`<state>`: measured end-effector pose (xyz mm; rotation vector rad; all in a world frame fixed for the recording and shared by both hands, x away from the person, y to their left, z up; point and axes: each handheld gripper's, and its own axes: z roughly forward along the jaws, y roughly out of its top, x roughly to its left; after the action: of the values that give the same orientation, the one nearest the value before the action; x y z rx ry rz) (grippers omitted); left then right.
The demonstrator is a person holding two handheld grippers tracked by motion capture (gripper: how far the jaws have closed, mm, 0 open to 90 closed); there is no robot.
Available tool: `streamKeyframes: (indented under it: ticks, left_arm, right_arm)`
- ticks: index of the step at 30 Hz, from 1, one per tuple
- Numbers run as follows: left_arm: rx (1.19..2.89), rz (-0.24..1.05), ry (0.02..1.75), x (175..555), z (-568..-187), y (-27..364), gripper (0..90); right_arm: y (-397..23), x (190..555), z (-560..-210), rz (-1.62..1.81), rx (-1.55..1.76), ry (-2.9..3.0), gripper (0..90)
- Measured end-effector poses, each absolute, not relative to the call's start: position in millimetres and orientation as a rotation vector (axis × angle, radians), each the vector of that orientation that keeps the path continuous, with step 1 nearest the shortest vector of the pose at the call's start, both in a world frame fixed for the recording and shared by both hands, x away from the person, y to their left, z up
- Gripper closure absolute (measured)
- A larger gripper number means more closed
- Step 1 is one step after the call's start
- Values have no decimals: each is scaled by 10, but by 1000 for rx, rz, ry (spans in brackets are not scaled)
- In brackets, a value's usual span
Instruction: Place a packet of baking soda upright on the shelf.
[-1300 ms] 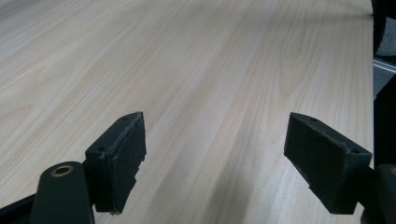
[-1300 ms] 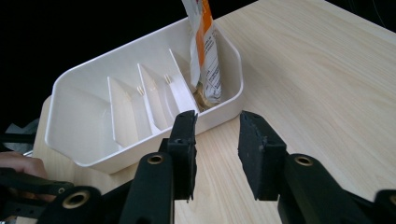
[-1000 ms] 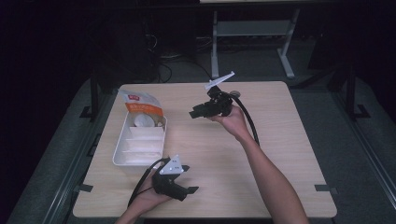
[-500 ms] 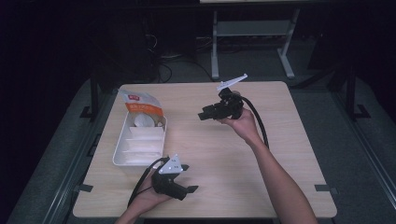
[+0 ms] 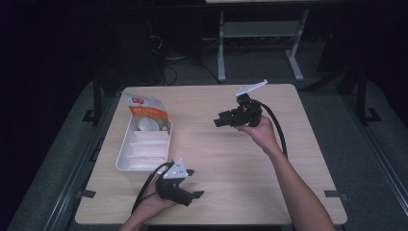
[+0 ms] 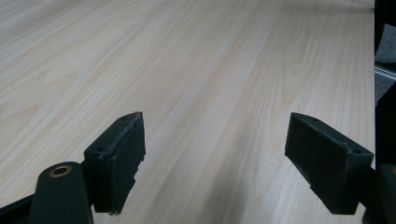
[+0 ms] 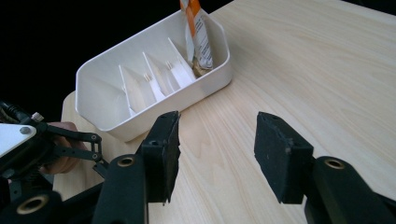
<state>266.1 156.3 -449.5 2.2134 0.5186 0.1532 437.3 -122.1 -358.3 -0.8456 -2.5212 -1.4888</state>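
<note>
— High view first: what is changed from a second ago?
— The right gripper (image 5: 222, 120) has been carried slightly right and nearer the person, above the table's middle. The left gripper (image 5: 195, 194) is kept low at the near edge, as before.
— And the jaws?
— Both pairs are held apart, with nothing between them; bare wood is seen between the left pair.
— What is noted of the surface and room?
— A pale wood-grain table (image 5: 288, 163) is set in a dark room; a grey metal frame (image 5: 260, 33) stands beyond it.
— Containers?
— A white divided tray (image 7: 107, 100) lies at the table's left. An orange-and-white packet (image 7: 197, 32) is propped in its far end compartment, with a round object (image 5: 146, 124) beside it.
</note>
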Motion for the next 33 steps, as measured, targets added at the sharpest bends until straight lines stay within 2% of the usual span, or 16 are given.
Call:
streamKeyframes:
  ticks: [5, 33]
  left_arm:
    - [2209, 151, 530, 2669, -4496, 1564, 189]
    - [2190, 156, 563, 2688, -4498, 1577, 174]
  right_arm:
    - [-1346, 4322, -3601, -1516, -878, -2504, 454]
    - [-1851, 4049, -3704, -1512, -957, -2507, 435]
